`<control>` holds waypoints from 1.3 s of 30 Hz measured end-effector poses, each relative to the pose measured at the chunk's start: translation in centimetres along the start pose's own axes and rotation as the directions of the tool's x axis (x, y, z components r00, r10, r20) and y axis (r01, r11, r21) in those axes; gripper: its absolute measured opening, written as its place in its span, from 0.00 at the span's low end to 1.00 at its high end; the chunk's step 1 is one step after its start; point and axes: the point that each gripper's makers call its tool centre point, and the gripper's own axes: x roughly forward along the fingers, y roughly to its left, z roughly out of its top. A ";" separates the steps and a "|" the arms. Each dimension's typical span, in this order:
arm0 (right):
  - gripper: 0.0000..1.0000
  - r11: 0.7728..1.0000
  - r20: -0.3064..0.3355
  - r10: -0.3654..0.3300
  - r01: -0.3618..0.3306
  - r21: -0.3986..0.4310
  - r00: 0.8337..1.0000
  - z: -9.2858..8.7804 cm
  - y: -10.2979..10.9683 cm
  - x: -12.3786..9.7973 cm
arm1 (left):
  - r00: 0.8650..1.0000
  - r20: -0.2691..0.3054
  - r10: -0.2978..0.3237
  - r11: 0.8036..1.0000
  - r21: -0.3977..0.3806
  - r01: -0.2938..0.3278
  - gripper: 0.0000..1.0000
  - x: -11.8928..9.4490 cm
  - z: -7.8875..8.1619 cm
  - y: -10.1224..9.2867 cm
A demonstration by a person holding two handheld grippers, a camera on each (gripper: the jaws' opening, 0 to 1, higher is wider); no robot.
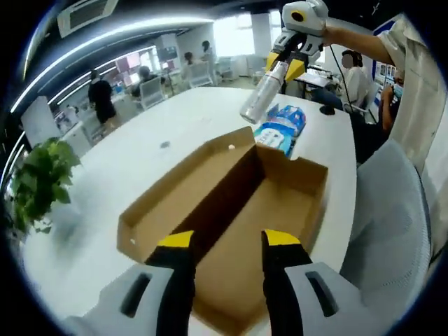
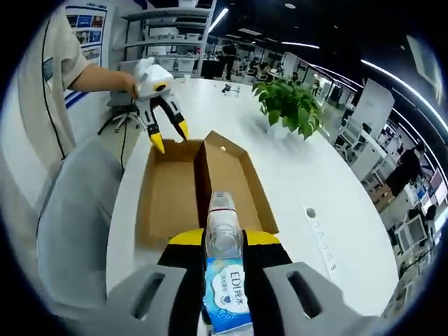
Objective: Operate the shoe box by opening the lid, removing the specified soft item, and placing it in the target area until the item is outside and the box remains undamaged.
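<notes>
Right gripper view shows the right tool [image 2: 224, 241] clamped on a clear bottle [image 2: 224, 234], held above the surface [image 2: 308, 175]. Near the surface's edge, the open shoe box [image 1: 280, 203] lies under the left tool [image 1: 227, 241], jaws apart; a blue soft pack [image 1: 282, 128] sits just beyond the box.

shoe box [image 1: 231, 210] near edge: behind jaws | pack [image 2: 227, 294] bottom: cut off
</notes>
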 end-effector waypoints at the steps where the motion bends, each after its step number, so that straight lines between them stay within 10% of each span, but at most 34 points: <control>1: 0.16 1.000 -0.011 -0.003 0.003 -0.005 1.000 -0.2 -0.3 -0.1 | 1.000 -0.002 0.011 1.000 -0.012 -0.011 0.36 -0.2 -0.4 0.3; 20: 0.17 1.000 -0.209 0.006 -0.004 0.009 0.978 -5.7 -5.5 0.7 | 0.974 -0.086 0.209 0.949 -0.223 -0.223 0.34 -2.9 -6.2 3.4; 39: 0.17 0.997 -0.518 0.048 -0.075 -0.031 0.854 -11.9 -8.2 3.6 | 0.952 -0.189 0.240 0.865 -0.405 -0.298 0.21 -2.5 -11.0 2.6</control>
